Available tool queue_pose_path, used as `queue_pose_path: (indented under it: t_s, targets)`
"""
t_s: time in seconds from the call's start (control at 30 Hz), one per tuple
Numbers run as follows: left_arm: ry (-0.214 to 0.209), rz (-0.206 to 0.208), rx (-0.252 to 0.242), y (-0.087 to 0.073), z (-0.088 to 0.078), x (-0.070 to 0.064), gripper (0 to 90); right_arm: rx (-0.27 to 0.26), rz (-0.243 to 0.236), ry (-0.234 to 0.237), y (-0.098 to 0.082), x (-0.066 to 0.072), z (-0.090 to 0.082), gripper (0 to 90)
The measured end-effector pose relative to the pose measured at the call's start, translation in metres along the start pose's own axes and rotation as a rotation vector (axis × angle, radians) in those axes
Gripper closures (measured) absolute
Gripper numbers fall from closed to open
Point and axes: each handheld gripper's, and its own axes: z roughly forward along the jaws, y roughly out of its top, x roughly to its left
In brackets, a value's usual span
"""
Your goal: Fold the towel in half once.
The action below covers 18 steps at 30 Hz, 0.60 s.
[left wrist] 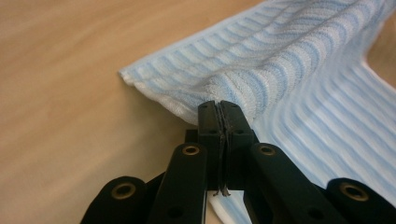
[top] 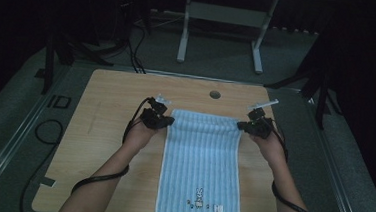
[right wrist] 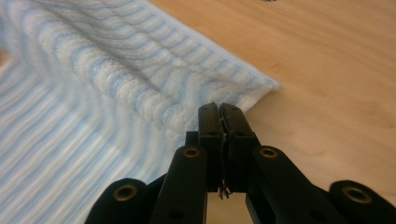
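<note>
A light blue striped towel (top: 202, 162) lies lengthwise on the wooden table (top: 104, 130), a small rabbit print near its front edge. My left gripper (top: 161, 119) is shut on the towel's far left corner. In the left gripper view the jaws meet on a raised fold of the towel (left wrist: 261, 74), pinched at my left gripper (left wrist: 219, 109). My right gripper (top: 247, 126) is shut on the far right corner. The right gripper view shows the towel (right wrist: 116, 79) bunched and lifted at my right gripper (right wrist: 219, 112), its corner edge resting on the wood.
A round cable hole (top: 215, 94) sits in the table just beyond the towel. Black cables (top: 49, 126) trail from both grippers off the table's sides. A white desk frame (top: 222, 18) stands on the floor behind the table.
</note>
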Motion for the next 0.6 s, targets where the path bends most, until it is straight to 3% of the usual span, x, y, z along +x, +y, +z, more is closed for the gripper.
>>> queue_pose_path:
  t_s: [0.17,0.33,0.6]
  targets:
    - [-0.044,0.021,0.025,-0.030,-0.002,-0.016,87.7,0.014,-0.015,0.011,-0.033,0.018,0.000,87.6]
    - [-0.055,0.077,0.095,-0.057,0.003,-0.031,87.4,0.041,-0.019,0.029,-0.061,0.033,0.006,87.1]
    - [-0.112,0.060,0.147,-0.083,0.013,-0.035,86.7,0.095,-0.023,0.054,-0.092,0.048,0.020,86.7]
